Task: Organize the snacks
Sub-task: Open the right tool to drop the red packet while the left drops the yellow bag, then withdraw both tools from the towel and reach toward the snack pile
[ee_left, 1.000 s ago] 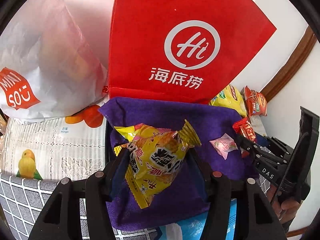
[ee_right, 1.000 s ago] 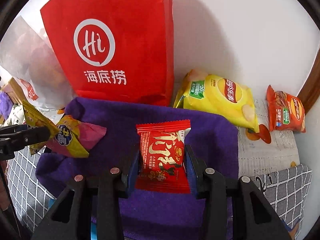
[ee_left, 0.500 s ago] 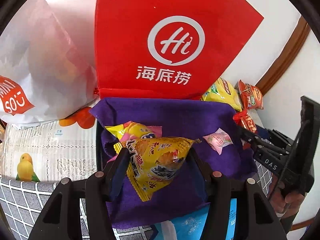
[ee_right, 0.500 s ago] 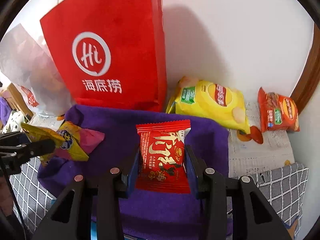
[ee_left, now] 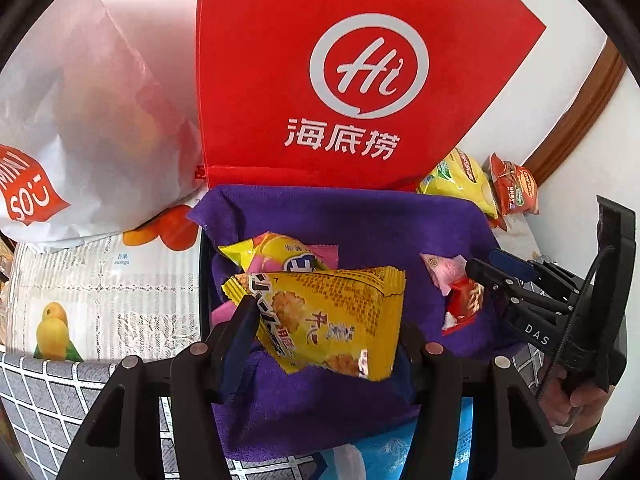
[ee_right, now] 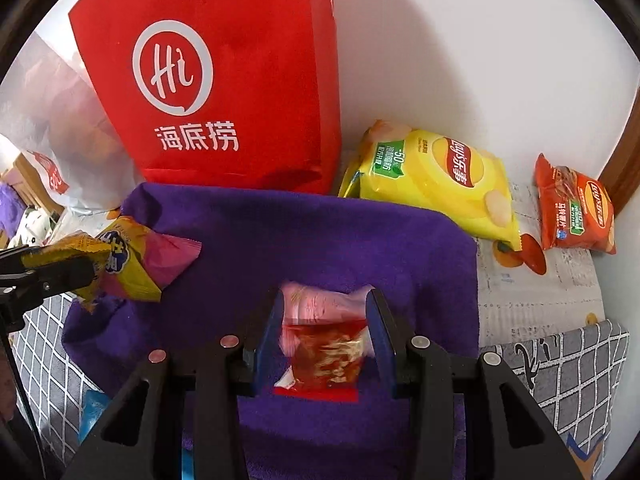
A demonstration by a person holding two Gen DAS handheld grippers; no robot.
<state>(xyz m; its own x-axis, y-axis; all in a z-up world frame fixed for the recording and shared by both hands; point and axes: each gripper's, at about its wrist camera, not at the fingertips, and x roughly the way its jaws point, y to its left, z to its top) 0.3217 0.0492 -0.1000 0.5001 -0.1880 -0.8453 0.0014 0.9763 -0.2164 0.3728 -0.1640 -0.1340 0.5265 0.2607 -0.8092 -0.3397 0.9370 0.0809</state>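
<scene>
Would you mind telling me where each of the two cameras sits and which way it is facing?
Left wrist: on the left gripper, looking down over the purple cloth toward the red bag; its fingers hold a yellow snack packet; the right gripper enters beside.
Right wrist: on the right gripper, facing likewise; its fingers clamp a red snack packet.
Shared: cloth, bag, both grippers.

The left gripper [ee_left: 324,320] points steeply down over the purple cloth [ee_left: 360,224], its jaws clamped on a yellow snack packet [ee_left: 332,316]. The right gripper [ee_right: 326,332], also tilted down over the cloth, pinches a small red packet [ee_right: 328,360] between its blue pads. A hand [ee_left: 576,400] grips its handle.
</scene>
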